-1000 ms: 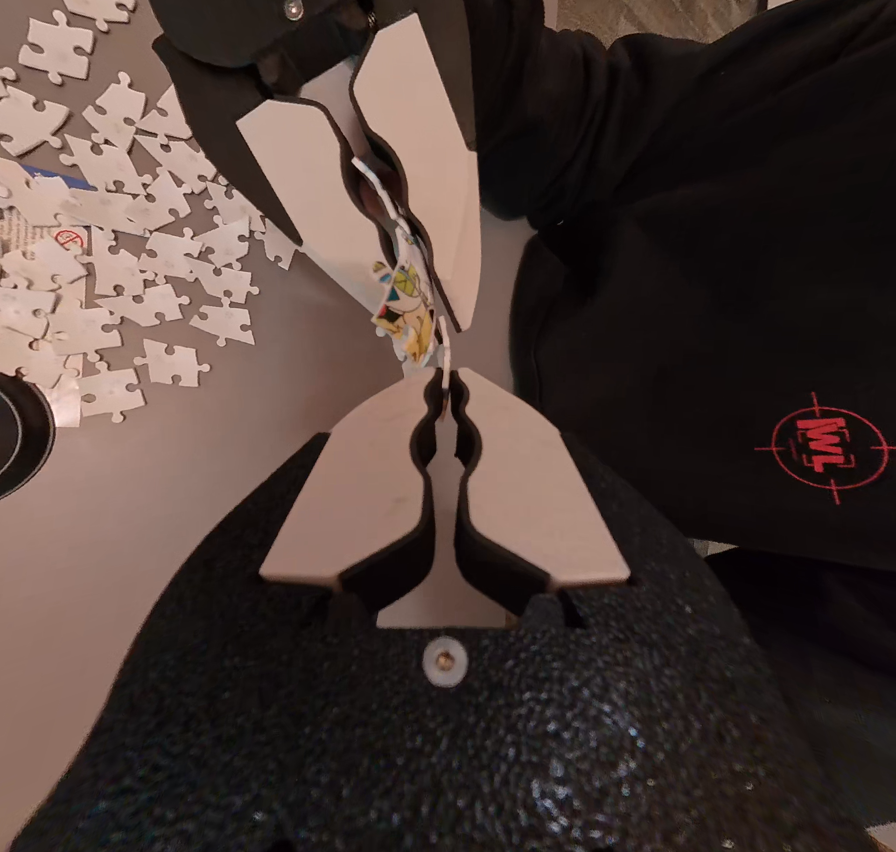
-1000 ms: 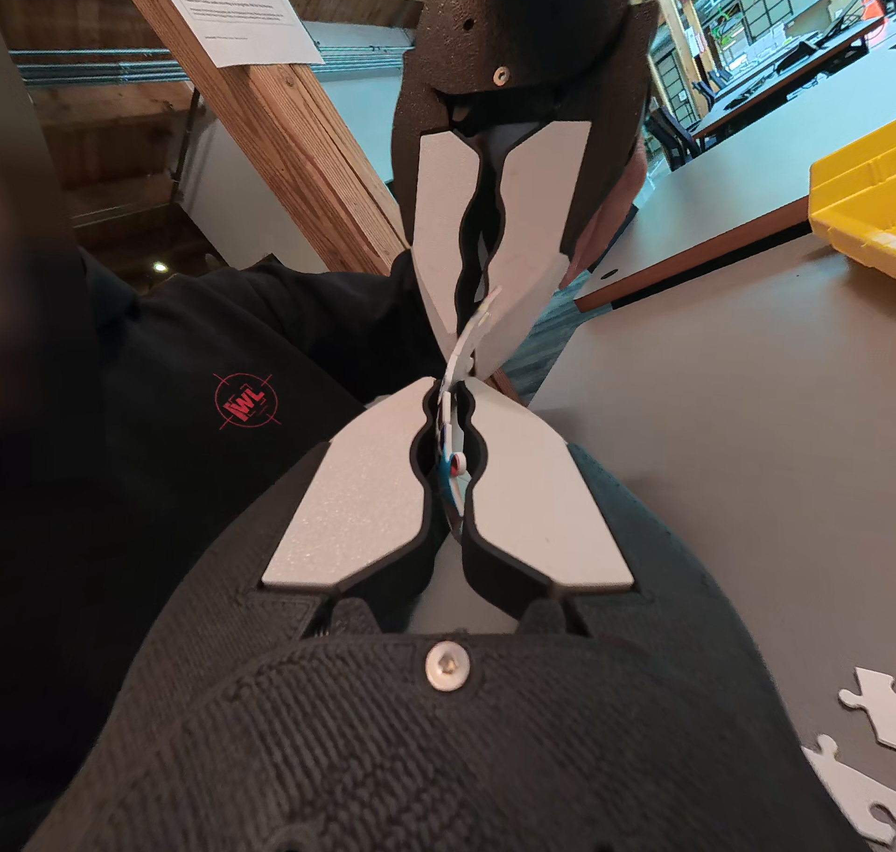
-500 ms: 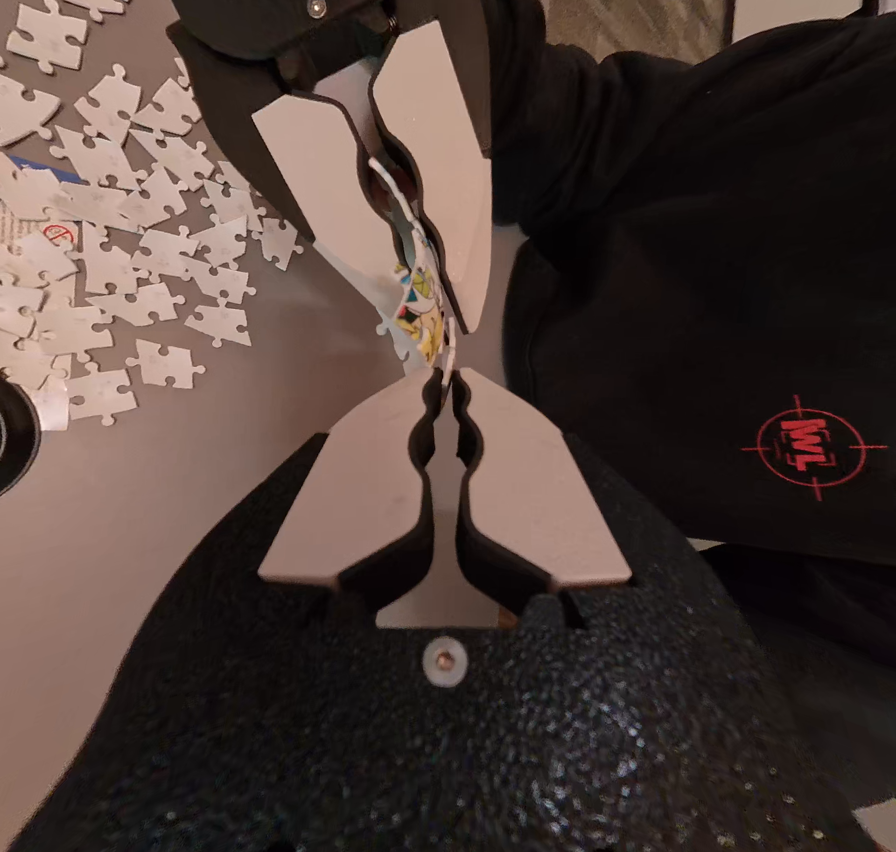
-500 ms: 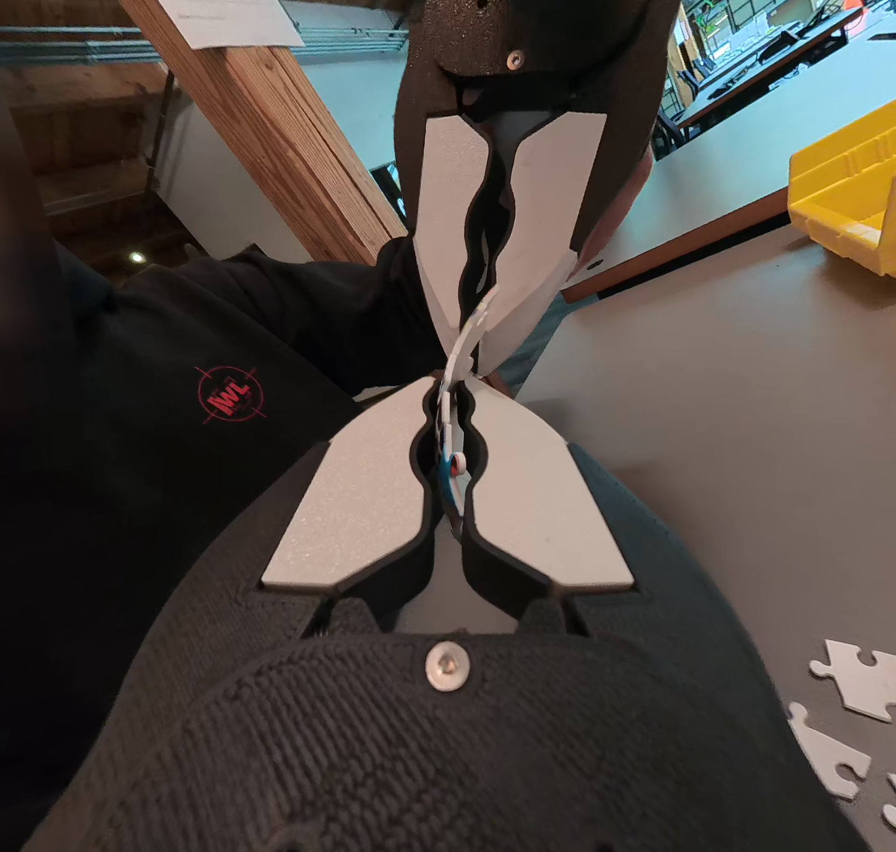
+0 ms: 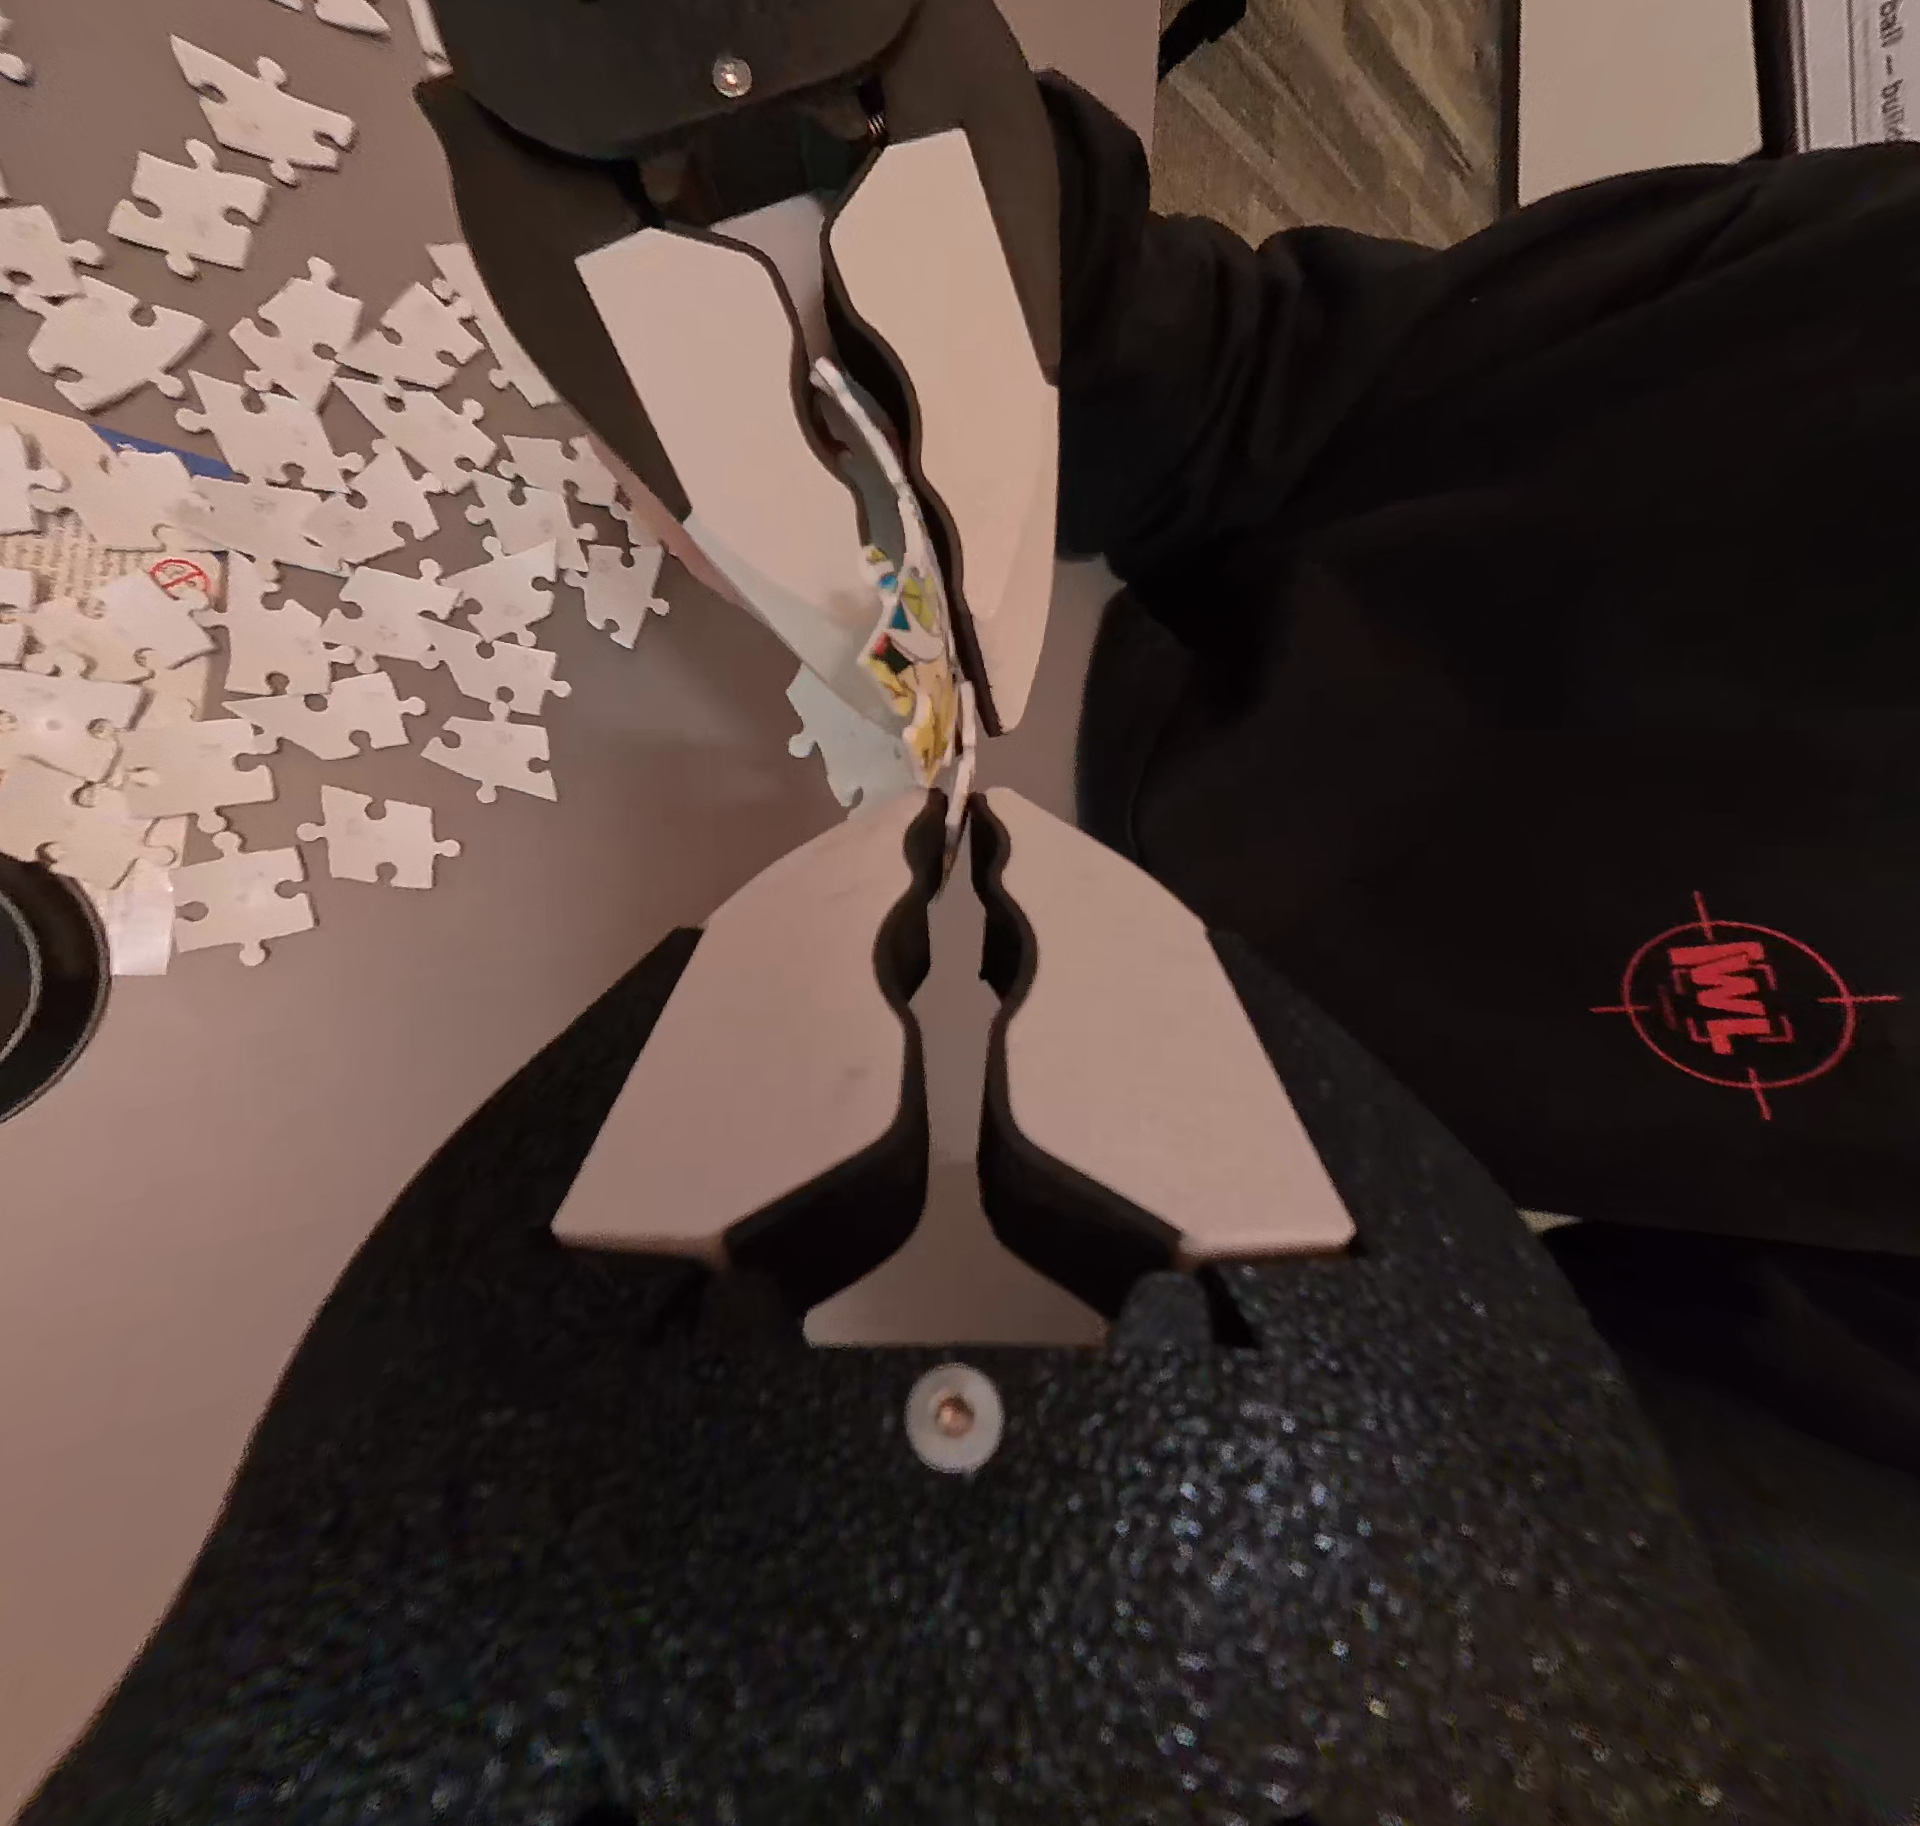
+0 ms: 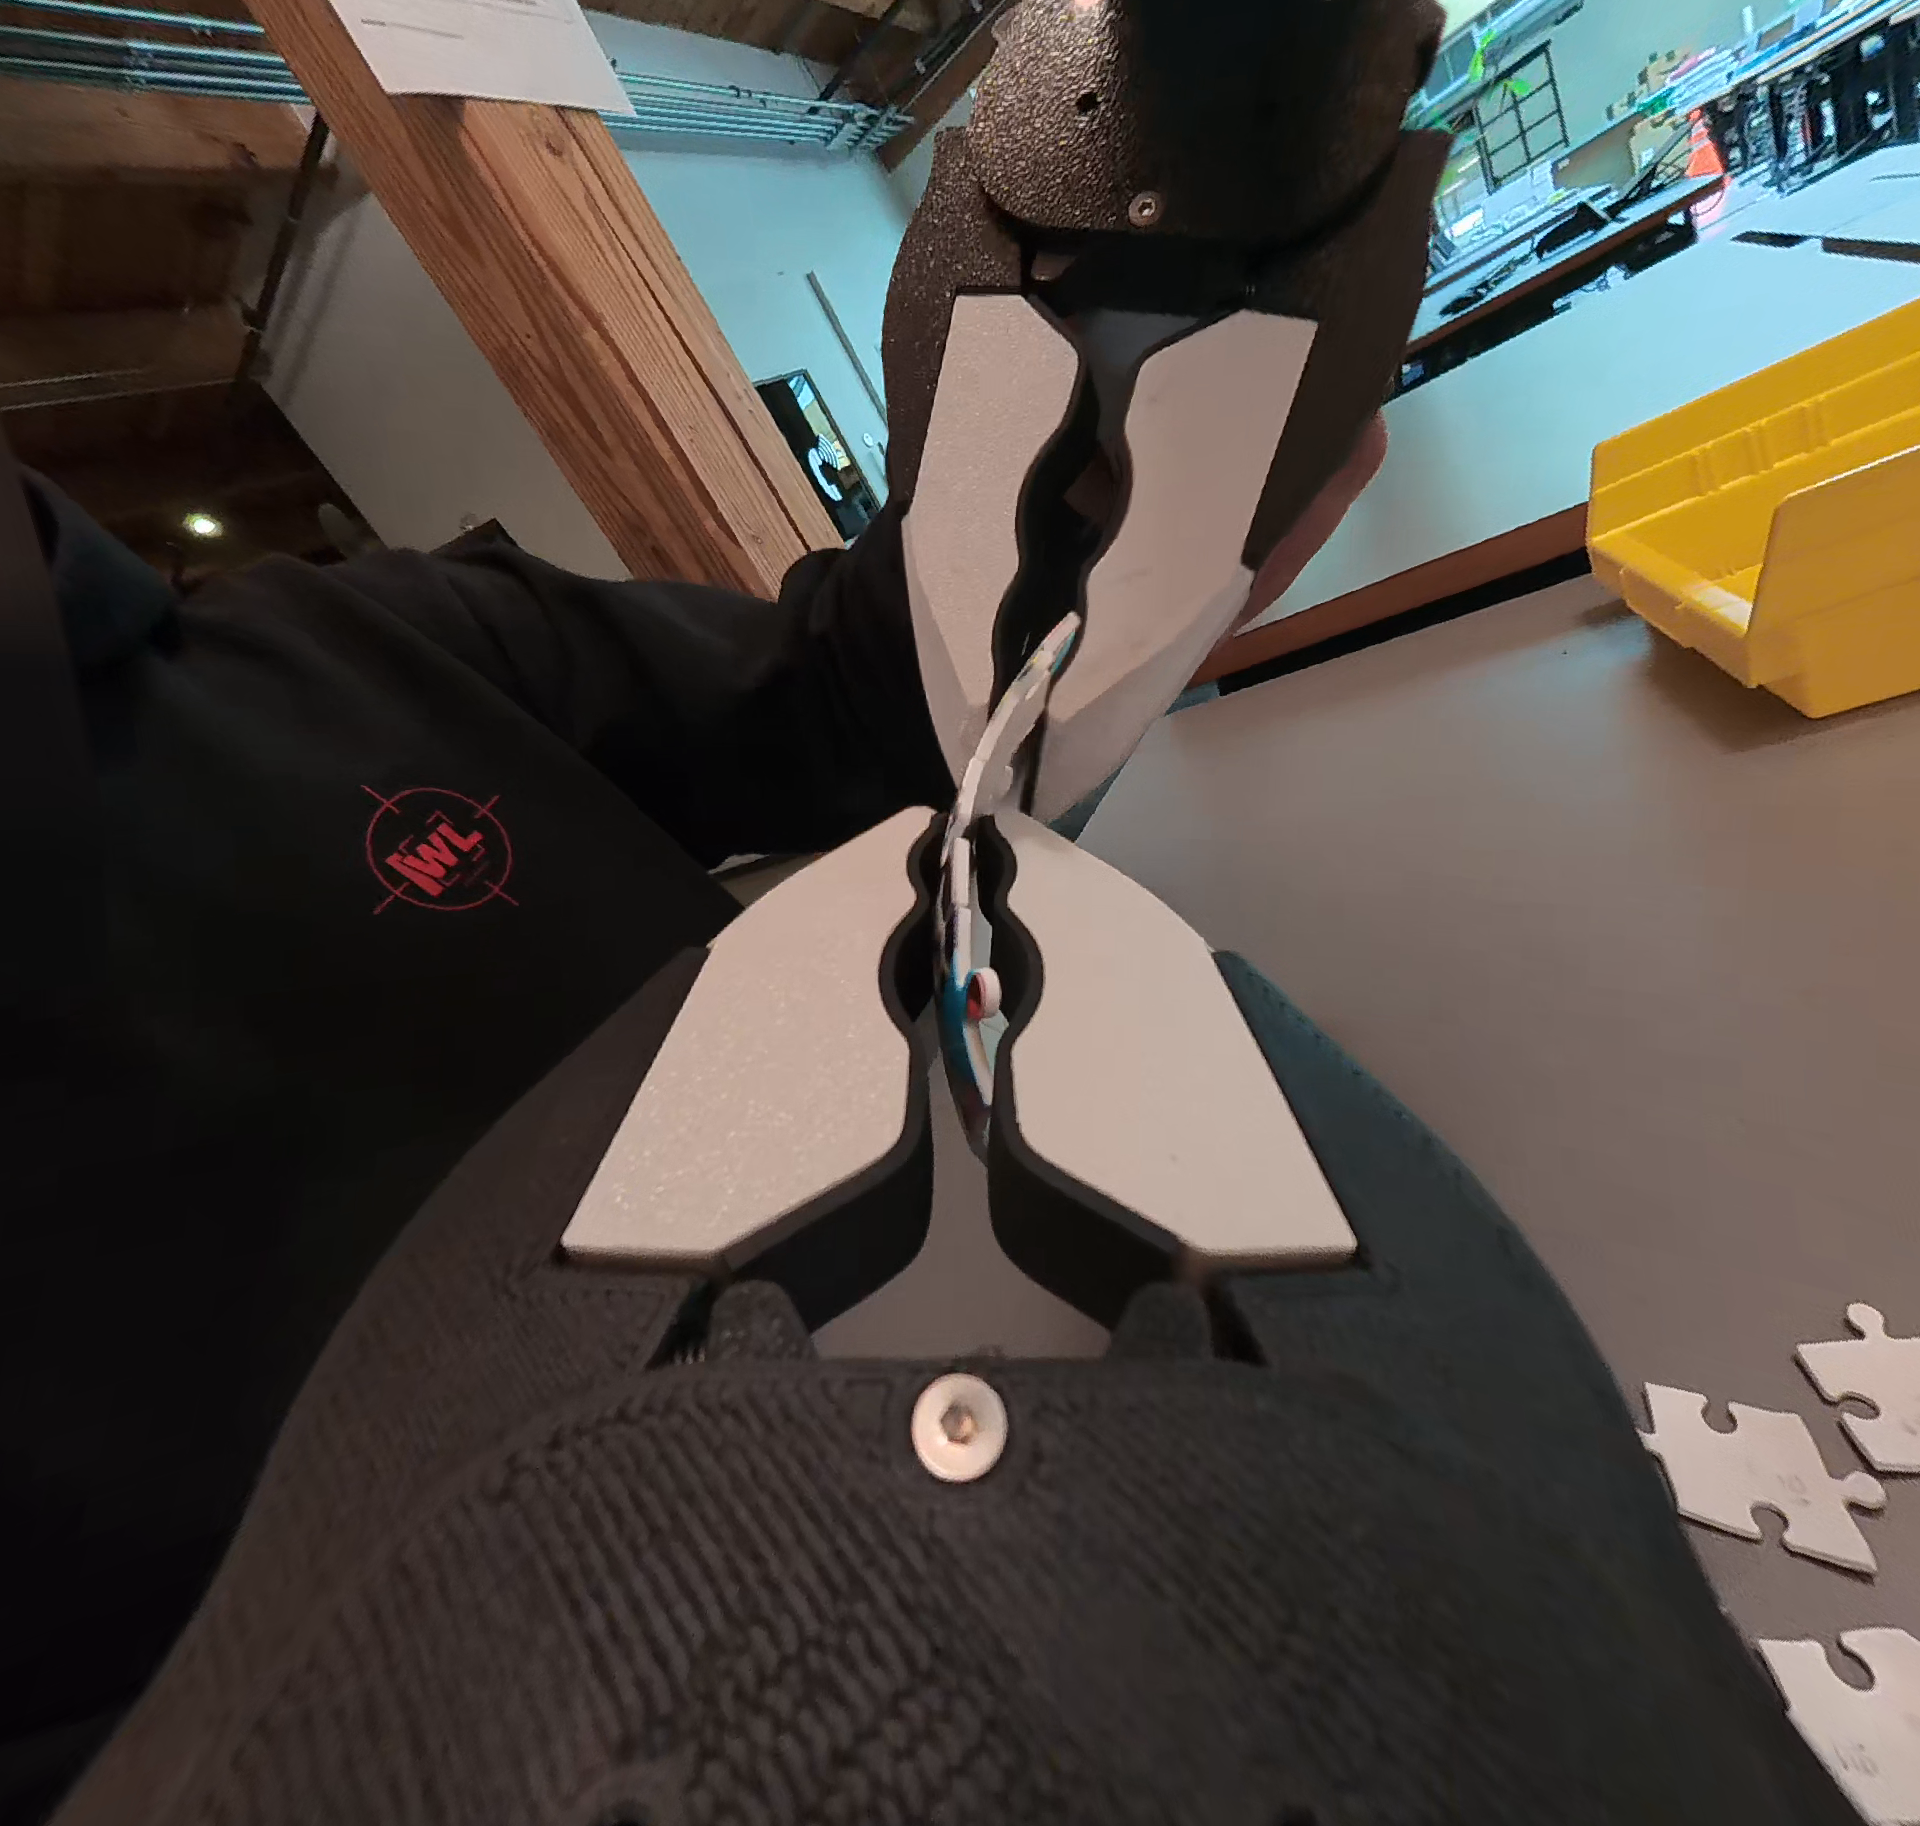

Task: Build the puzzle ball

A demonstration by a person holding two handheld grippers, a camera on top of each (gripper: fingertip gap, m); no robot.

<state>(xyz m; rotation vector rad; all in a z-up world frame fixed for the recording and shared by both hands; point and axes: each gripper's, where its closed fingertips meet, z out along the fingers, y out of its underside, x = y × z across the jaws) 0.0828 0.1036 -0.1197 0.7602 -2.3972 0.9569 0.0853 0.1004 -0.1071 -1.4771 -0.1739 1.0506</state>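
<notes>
Both grippers meet tip to tip above the grey table (image 5: 623, 945). My left gripper (image 5: 956, 818) is shut on the edge of a white puzzle piece (image 5: 954, 826). My right gripper (image 5: 935, 711) faces it from above, shut on a curved, colourful joined puzzle section (image 5: 914, 654). In the right wrist view, my right gripper (image 6: 966, 829) holds that curved section (image 6: 966, 1007) between its fingers. The left gripper (image 6: 1013, 737) comes down from above with its piece (image 6: 1023, 696). The two parts touch at the fingertips; the joint itself is hidden.
Many loose white puzzle pieces (image 5: 312, 550) lie face down at the table's left, over a printed leaflet (image 5: 62, 550); a few more (image 6: 1766, 1485) show by the right gripper. A yellow bin (image 6: 1766, 529) stands on the table. A round black object (image 5: 42, 997) sits at the left edge. A person's black jumper (image 5: 1558, 633) is close. Less than 4 cm separates the two grippers' tips. Both grippers' tips are roughly 25 cm from the round black object (image 5: 42, 997).
The grippers stay tip to tip, both shut on their parts. The pair has drifted slightly over the table, and the right gripper has tilted a little.
</notes>
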